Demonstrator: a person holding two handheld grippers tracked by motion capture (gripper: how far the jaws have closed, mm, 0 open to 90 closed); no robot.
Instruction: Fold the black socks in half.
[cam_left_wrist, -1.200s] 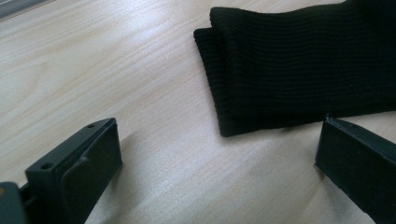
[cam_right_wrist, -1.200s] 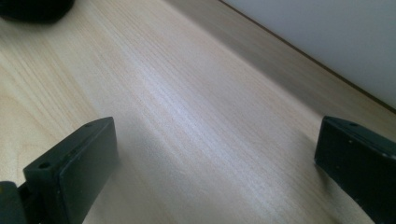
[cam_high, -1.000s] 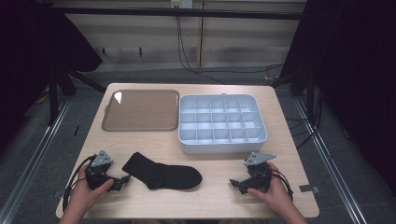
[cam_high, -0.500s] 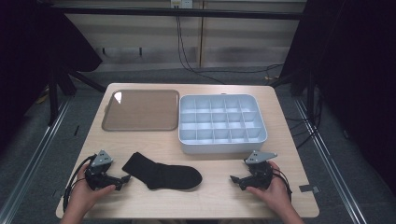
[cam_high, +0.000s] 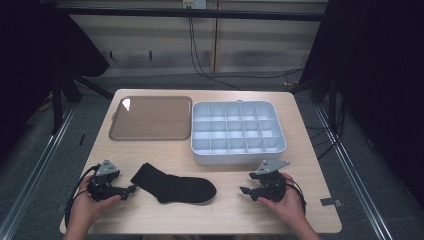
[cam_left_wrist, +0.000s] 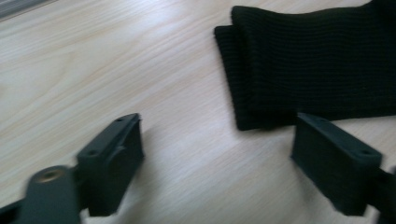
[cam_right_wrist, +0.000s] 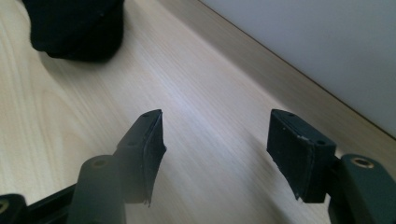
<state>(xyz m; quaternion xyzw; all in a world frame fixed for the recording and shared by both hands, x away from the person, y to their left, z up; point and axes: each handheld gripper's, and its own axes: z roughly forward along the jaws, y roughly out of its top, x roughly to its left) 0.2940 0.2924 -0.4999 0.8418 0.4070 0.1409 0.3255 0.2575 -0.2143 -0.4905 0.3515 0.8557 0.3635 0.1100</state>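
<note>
Black sock (cam_high: 175, 187) lies flat near the bench's (cam_high: 300, 125) front edge, between my left claw (cam_high: 131, 189) and right claw (cam_high: 243, 190), both spread wide and empty, probably poised to grab it.

Both hands rest low at the near edge, left gripper (cam_high: 131, 189) and right gripper (cam_high: 243, 190) spread wide, facing inward.

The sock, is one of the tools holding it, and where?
No. The black sock lies flat on the table; the left tool and right tool are both open and hold nothing.
</note>
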